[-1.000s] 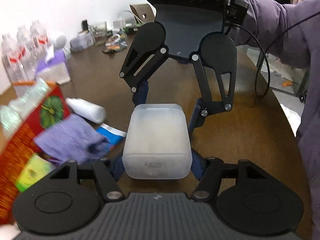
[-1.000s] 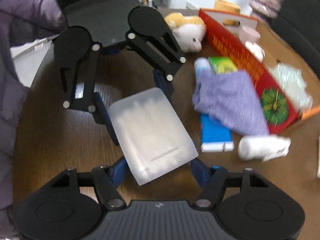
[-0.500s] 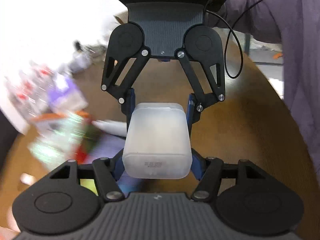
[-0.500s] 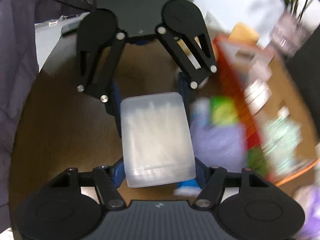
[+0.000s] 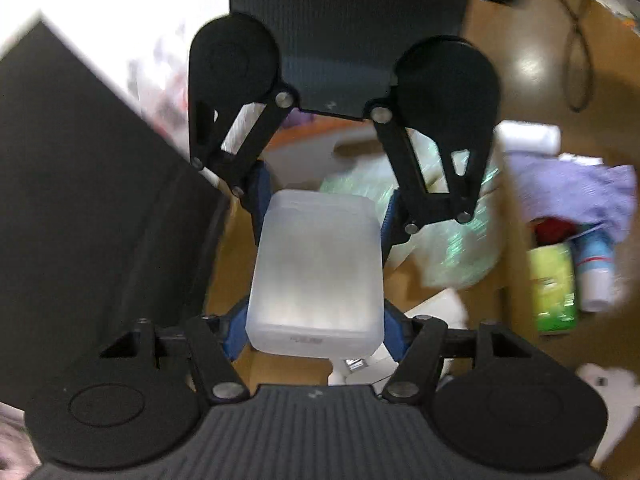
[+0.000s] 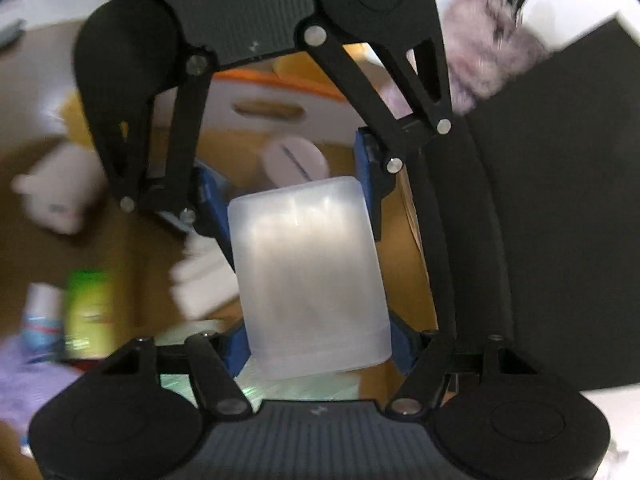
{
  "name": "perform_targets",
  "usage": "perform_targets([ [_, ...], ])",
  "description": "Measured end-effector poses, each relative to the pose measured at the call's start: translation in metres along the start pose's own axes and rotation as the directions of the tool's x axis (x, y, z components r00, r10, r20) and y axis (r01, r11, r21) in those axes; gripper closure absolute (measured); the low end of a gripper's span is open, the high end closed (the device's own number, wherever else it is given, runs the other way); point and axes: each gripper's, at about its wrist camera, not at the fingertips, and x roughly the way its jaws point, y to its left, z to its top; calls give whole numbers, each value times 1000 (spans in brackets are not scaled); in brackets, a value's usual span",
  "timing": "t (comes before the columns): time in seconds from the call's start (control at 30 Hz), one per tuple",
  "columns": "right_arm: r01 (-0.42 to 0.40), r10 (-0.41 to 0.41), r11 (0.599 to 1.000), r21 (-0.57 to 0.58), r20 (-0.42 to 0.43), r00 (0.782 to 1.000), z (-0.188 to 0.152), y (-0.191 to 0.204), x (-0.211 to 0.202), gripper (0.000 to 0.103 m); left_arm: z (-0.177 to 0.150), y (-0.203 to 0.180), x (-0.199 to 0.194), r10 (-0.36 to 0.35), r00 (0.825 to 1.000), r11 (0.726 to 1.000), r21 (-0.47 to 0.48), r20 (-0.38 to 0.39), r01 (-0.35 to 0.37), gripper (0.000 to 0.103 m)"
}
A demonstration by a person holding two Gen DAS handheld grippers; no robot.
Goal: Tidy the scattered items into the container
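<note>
Left wrist view: left gripper (image 5: 316, 260) and right gripper (image 6: 308, 272) both clamp the frosted translucent rectangular plastic box (image 5: 316, 268) above the cardboard container (image 5: 304, 148).

Motion blur smears the bag (image 5: 452, 240), the green box (image 5: 554, 284) and the plush (image 6: 56, 192). The frosted case (image 5: 316, 276) hides both grippers' pads and what lies beneath.

frosted box (image 5: 316, 272) carried from tabletop, now over cardboard container (image 6: 256, 92)
</note>
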Motion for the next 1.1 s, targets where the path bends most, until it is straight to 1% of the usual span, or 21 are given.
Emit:
perform_targets([
  [0.1,-42,42,999,-3,-52,998,-5,-7,31,36,-7,9,29,-37,999,999,-27,-7,36,38],
  [0.2,-82,84,996,25,-74,994,-17,-16,50,36,-10,17,49,-68,998,996,-62,-3,68,37],
  [0.27,-106,111,992,63,-71,991,-25,-22,54,36,-12,23,62,-82,996,991,-106,-28,78,36],
  [0.3,-121,126,989,90,-58,990,-30,-26,53,35,-13,26,67,-88,995,989,-127,-38,82,29],
  [0.33,-126,133,986,109,-55,990,-33,-27,52,35,-14,27,68,-85,996,987,-138,-37,79,26],
  [0.4,-132,140,981,142,-54,989,-39,-30,51,28,-14,30,69,-77,996,985,-156,-37,70,20],
  [0.43,-110,119,985,135,-66,991,-41,-28,49,17,-12,28,67,-55,997,989,-140,-51,48,16],
  [0.47,-90,101,988,128,-76,992,-43,-26,47,15,-10,25,62,-25,998,992,-124,-57,18,13],
  [0.5,-83,92,989,120,-77,993,-45,-24,41,15,-7,22,54,-3,999,995,-103,-52,-3,5],
  [0.53,-75,84,991,112,-79,993,-47,-22,36,15,-5,21,44,21,999,995,-96,-43,-25,0],
  [0.6,-49,57,991,126,-65,996,-51,-22,16,15,1,22,22,88,996,987,-133,-28,-91,0],
  [0.63,-29,37,989,145,-51,998,-54,-22,3,15,4,23,9,139,990,973,-182,-30,-142,0],
  [0.7,32,-31,979,200,-7,999,-60,-18,-27,15,7,21,-15,229,971,925,-296,-60,-237,0],
  [0.77,93,-107,964,250,46,993,-65,-10,-54,14,5,10,-40,268,960,876,-395,-78,-277,0],
  [0.8,137,-162,950,279,68,984,-72,1,-72,14,2,0,-56,288,955,847,-444,-77,-291,0],
  [0.83,170,-207,936,309,90,974,-78,12,-87,10,3,-9,-68,310,947,816,-488,-81,-309,0],
  [0.87,190,-241,921,341,114,964,-81,21,-98,5,6,-14,-76,327,940,783,-528,-100,-328,0],
  [0.9,205,-272,904,375,137,952,-82,28,-109,5,9,-20,-85,343,932,746,-569,-120,-348,0],
  [0.97,192,-299,865,463,170,939,-80,35,-119,5,4,-47,-106,361,919,659,-654,-160,-372,0],
  [1.03,155,-311,804,573,183,933,-92,62,-137,4,2,-78,-118,354,917,600,-709,-180,-371,0],
  [1.1,143,-325,758,636,178,929,-100,96,-143,3,-3,-110,-124,348,917,543,-756,-194,-366,0],
])
